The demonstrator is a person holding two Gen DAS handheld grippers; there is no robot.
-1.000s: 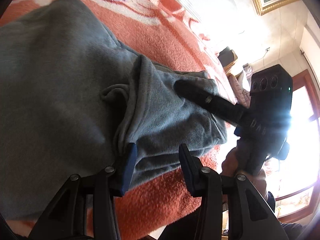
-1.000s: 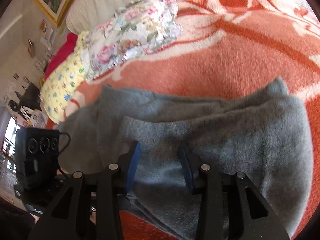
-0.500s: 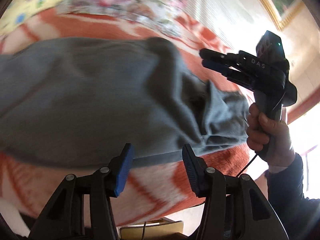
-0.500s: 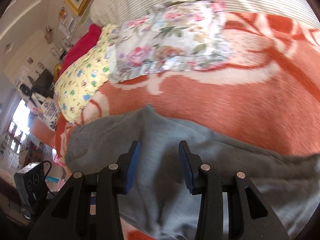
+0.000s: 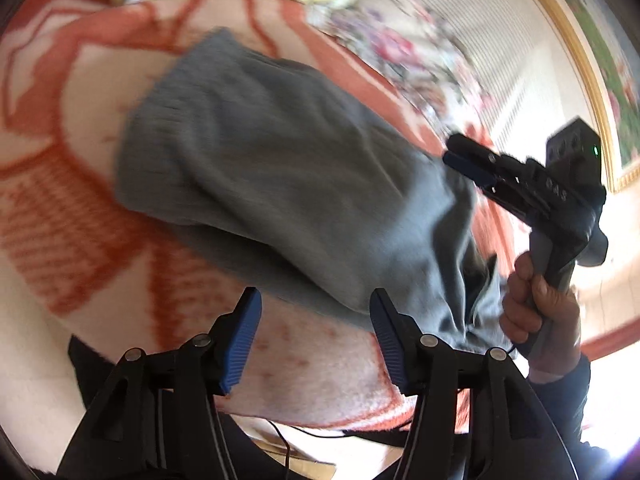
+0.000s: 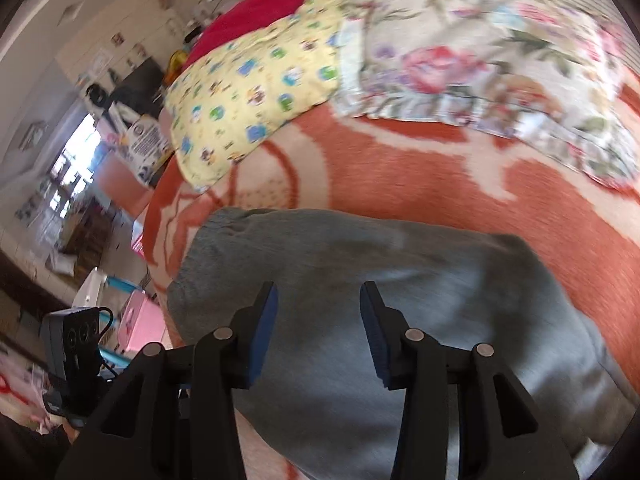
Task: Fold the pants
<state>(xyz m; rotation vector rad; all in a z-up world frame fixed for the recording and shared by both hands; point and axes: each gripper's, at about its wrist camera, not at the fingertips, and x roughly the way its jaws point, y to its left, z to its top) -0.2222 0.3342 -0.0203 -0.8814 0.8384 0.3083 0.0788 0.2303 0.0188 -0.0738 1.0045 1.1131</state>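
Left wrist view: the left claw is tilted down toward the bed, its blue-padded fingers spread apart with nothing between them; its jaws have just been opening. Under the gap lies the pale part of the orange and cream blanket, and the near edge of the grey pants runs just ahead of the fingertips without touching them. The pants lie folded in a thick bundle across the blanket, one end toward the upper left, the other bunched in loose folds at the lower right. To the right, a hand in a dark sleeve grips the handle of the right claw, which is raised above the bunched end of the pants and points up and to the left; from this side I cannot tell how wide it stands. The picture is blurred.

Right wrist view: the right claw also tilts down, hovering over the middle of the pants. Its fingers stand apart, released, with only grey cloth showing below the gap and no fold caught between the pads; the jaws have just been opening a little. Beyond the pants the blanket stretches to a yellow patterned pillow and a floral pillow side by side at the head of the bed. The left claw's camera housing shows at the lower left edge.
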